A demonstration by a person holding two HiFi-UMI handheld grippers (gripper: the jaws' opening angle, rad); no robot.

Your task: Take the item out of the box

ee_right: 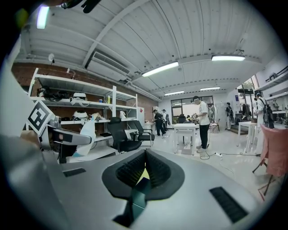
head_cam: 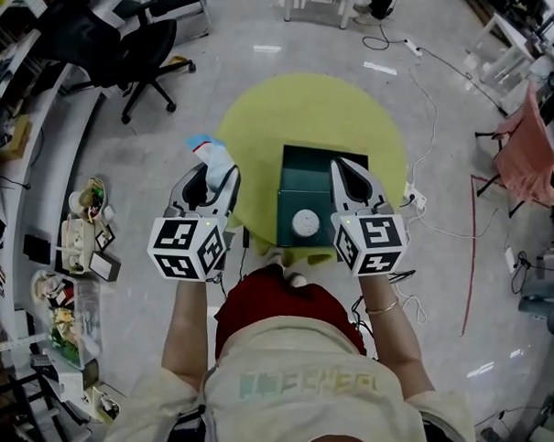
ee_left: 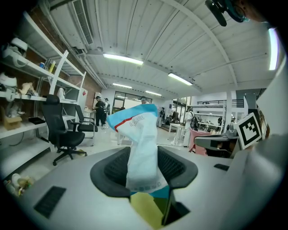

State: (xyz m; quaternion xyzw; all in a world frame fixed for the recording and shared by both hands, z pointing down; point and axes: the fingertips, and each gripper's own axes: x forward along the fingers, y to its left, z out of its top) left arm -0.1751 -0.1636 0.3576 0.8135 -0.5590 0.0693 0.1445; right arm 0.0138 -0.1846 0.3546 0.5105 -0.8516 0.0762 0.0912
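Closest up is the person's beige shirt (head_cam: 297,390), with both forearms reaching out over a round yellow table (head_cam: 263,114). Around it there's a black office chair (head_cam: 142,49) at the upper left, a cluttered shelf (head_cam: 74,252) along the left wall, something pink draped on a chair (head_cam: 527,153) at the right, and cables plus a power strip (head_cam: 415,199) on the floor just beside the table. None of that stands between the grippers and the table.

A dark green box (head_cam: 306,185) sits open on the table. The inside looks dark and I can't make out anything in it. A round white thing (head_cam: 305,223) shows at its near side, can't tell if it's in the box or on its wall.

Left gripper (head_cam: 213,174) is clamped on a white packet (ee_left: 141,143) with a blue top and red stripe, held outside the box, over the table's left edge. Right gripper (head_cam: 348,170) has its jaws together with nothing in them, hovering at the box's right side.
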